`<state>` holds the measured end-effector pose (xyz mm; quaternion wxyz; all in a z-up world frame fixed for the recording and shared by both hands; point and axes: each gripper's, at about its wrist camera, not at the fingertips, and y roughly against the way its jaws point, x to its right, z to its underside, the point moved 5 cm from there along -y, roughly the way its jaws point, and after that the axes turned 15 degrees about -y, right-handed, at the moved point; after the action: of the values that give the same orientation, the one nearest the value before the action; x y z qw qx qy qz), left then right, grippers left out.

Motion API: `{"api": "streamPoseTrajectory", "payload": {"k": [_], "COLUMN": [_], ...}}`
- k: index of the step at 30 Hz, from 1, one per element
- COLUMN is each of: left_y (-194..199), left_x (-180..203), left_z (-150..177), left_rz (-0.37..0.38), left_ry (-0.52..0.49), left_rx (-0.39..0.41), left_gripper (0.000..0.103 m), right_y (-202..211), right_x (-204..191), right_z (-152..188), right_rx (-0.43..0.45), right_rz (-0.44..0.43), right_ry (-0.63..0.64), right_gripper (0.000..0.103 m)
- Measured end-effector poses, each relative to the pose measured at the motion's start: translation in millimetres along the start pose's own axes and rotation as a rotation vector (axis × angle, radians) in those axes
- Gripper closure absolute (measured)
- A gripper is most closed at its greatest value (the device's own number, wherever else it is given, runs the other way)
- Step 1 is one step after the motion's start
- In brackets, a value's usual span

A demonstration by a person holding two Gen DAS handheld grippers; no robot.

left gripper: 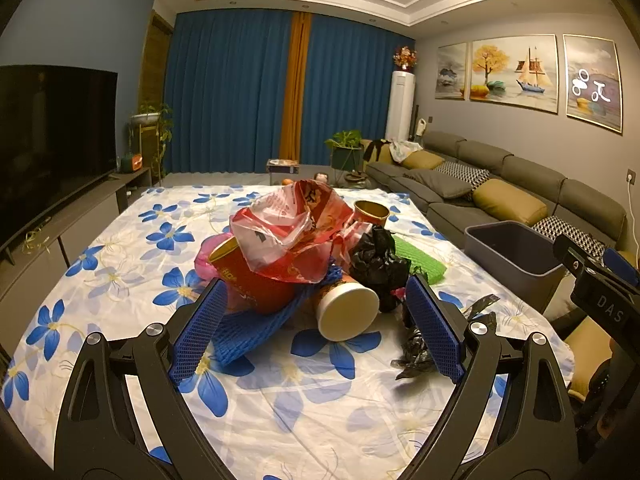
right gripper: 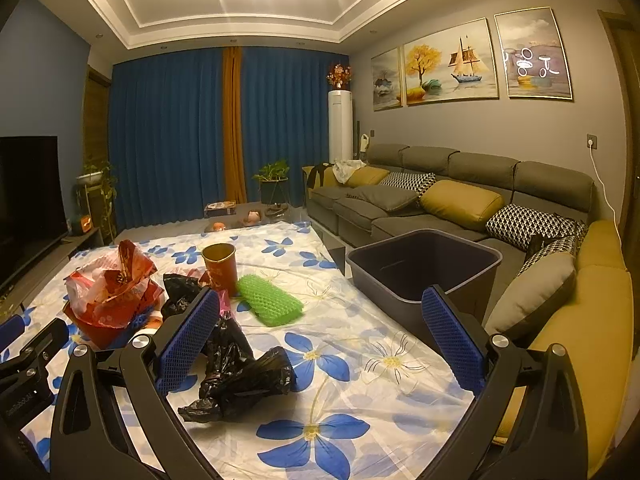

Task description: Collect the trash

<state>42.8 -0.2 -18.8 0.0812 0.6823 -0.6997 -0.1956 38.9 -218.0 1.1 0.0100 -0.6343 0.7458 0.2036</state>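
right gripper [right gripper: 320, 344] wide open, empty | black bag [right gripper: 244, 376] on sheet just ahead, nearer its left finger, bin [right gripper: 424, 264] beyond to right | left gripper [left gripper: 316, 328] wide open, empty, facing pile, farther from bin

Trash is heaped on the flower-print sheet: a crumpled red-and-clear plastic bag [left gripper: 288, 232] drapes over a red paper cup [left gripper: 252, 280] lying on its side, with blue foam netting [left gripper: 256, 328] beneath. A second paper cup [left gripper: 346, 312] lies tipped, pale base toward the camera. Another red cup [right gripper: 219, 266] stands upright, just beside a green foam net sleeve [right gripper: 269, 300]. Crumpled black plastic bags [right gripper: 236, 372] lie nearest (one more sits in the heap). The dark grey bin [right gripper: 424, 270] stands open beside the sheet.
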Motion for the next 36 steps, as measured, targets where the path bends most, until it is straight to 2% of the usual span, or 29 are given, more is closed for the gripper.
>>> {"api": "streamPoseTrajectory", "payload": {"k": [36], "left_y": [0.2], "left_x": [-0.5], "left_z": [-0.4], "left_rz": [0.001], "left_ry": [0.001], "left_rx": [-0.001], "left_gripper": [0.014], "right_y": [0.7], "right_x": [0.2], "right_z": [-1.1], "right_rx": [0.010], "right_rz": [0.005], "right_ry": [0.003], "right_gripper": [0.005]}}
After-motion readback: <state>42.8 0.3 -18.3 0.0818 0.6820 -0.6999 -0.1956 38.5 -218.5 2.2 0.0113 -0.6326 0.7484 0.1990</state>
